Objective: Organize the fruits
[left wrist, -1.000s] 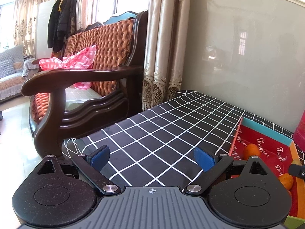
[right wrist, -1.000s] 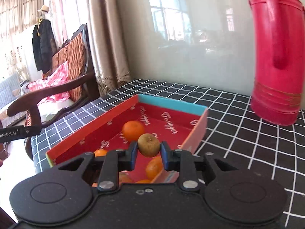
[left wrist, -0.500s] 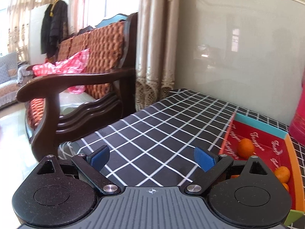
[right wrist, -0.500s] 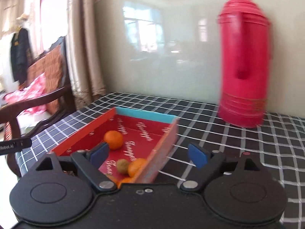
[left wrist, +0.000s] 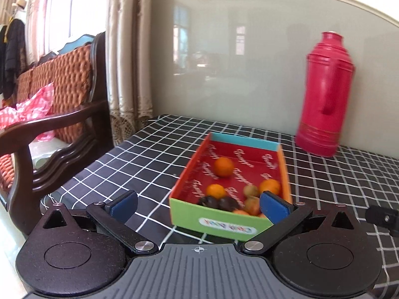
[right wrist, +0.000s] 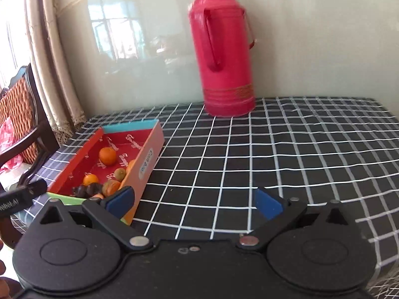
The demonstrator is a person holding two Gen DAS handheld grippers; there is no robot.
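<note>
A red-lined cardboard box with a green near wall sits on the checked tablecloth. It holds several oranges, a small brown fruit and dark fruits. My left gripper faces the box's near end. Its jaws are opening, and the box shows beyond them without being gripped. My right gripper hangs over bare cloth just right of the box. Its jaws are also opening, with nothing between them. The brown fruit lies in the box near an orange.
A tall red thermos stands against the back wall behind the box, and it is also in the right wrist view. A wooden sofa with a pink checked cloth stands left of the table. Curtains hang at the corner.
My right gripper opened and let go of the small brown fruit, which now lies in the box, then pulled back and swung right. My left gripper swung right toward the box.
</note>
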